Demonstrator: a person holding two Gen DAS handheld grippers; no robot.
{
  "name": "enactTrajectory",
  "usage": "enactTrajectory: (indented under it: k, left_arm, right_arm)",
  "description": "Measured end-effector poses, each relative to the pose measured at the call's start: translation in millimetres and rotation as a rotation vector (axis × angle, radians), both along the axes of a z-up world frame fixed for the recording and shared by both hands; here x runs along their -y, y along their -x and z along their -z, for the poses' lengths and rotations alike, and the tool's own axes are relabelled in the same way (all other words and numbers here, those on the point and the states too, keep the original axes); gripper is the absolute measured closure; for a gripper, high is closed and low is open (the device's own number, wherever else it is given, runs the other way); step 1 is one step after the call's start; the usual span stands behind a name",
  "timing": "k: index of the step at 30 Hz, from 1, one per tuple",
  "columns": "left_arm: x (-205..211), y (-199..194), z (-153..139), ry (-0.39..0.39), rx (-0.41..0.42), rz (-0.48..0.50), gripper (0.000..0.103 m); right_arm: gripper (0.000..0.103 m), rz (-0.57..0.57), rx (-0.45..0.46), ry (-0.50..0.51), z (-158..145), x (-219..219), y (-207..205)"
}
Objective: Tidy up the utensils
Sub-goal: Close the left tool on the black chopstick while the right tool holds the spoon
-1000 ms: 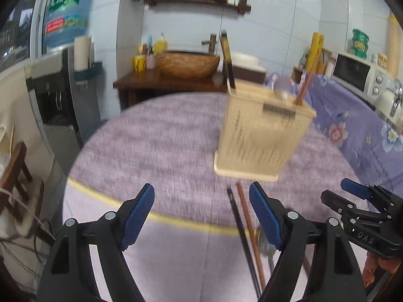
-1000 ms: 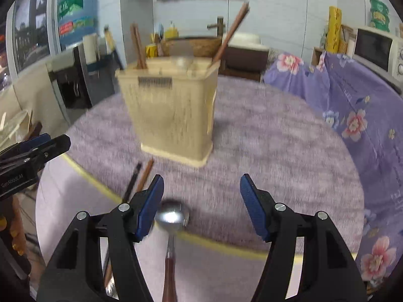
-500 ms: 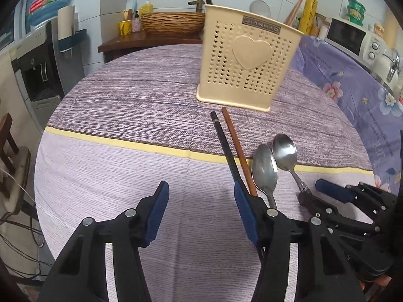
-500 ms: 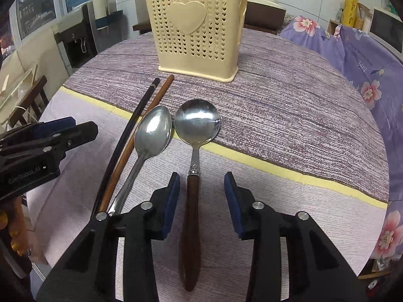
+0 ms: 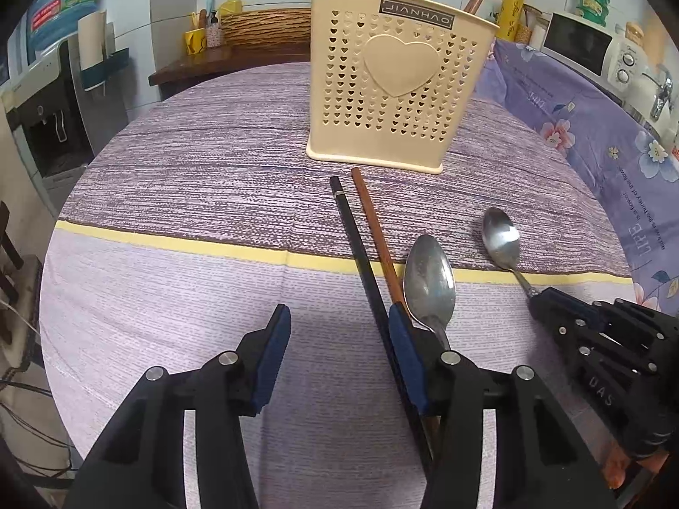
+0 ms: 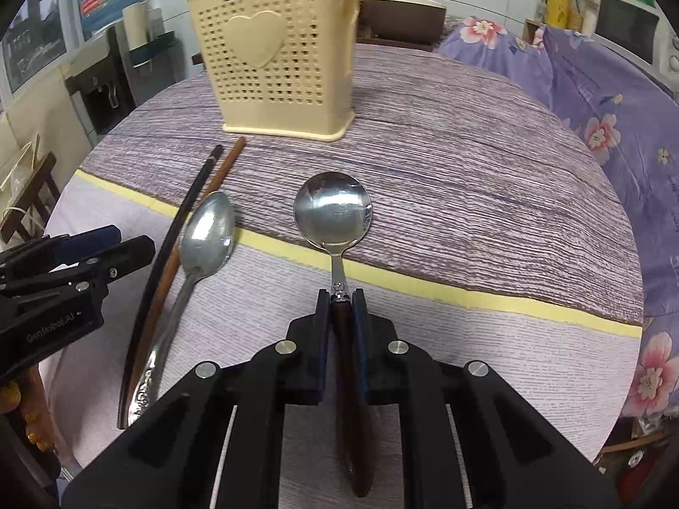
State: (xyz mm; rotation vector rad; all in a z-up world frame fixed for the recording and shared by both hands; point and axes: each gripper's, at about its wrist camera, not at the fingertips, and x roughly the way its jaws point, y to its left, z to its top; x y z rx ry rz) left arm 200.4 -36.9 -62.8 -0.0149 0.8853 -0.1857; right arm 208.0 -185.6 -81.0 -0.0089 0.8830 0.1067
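A cream utensil holder (image 5: 394, 85) with heart holes stands at the far side of the table, with chopsticks and a spoon in it. In front of it lie a black chopstick (image 5: 352, 229), a brown chopstick (image 5: 373, 229), an oval metal spoon (image 5: 428, 280) and a round spoon (image 6: 333, 210) with a dark wooden handle. My left gripper (image 5: 339, 339) is low over the cloth with its jaws closing. The black chopstick runs just inside its right pad, untouched by the left pad. My right gripper (image 6: 340, 297) is closing, its pads pressed on the round spoon's handle.
The round table (image 5: 191, 178) has a purple striped cloth with a yellow band. A floral purple cloth (image 5: 594, 127) and a microwave (image 5: 581, 46) are to the right. A water dispenser (image 5: 55, 118) and a dark side table with a woven basket (image 5: 263, 27) stand behind.
Both grippers came down close to the table and nearer the utensils. The right jaws went from wide to clamped on the round spoon's handle. The left jaws narrowed around the black chopstick.
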Motion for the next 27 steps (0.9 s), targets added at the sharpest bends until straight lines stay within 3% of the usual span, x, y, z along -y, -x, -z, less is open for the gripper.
enactTrajectory:
  k: [4,13,17,18,21,27]
  left_arm:
    - [6.4,-3.8,4.5,-0.008,-0.019,0.013,0.057]
    - [13.7,-4.9,4.6,-0.152,-0.002,0.008,0.067]
    - [-2.5,-7.6,4.4,-0.126,-0.021,0.004,0.066]
    - [-5.0,-9.2,4.2,-0.128,-0.024,-0.005,0.066]
    - [-8.6,-14.3,3.1,-0.089,-0.034,-0.008,0.066]
    - [-3.0,-36.3,2.9,-0.126,-0.054,0.035,0.059]
  right_arm:
    - [0.091,0.013,0.002,-0.012,0.4,6.2,0.4]
    - [0.091,0.024,0.001,-0.012,0.0,7.7,0.9]
    - [0.089,0.01,0.005,-0.005,0.1,9.1,1.5]
    - [0.083,0.003,0.007,-0.002,0.1,8.5,0.8]
    - [0.044,-0.036,-0.003,-0.022,0.0,5.6,-2.8]
    - [0.044,-0.079,-0.028,0.046,-1.1,1.6,-26.6]
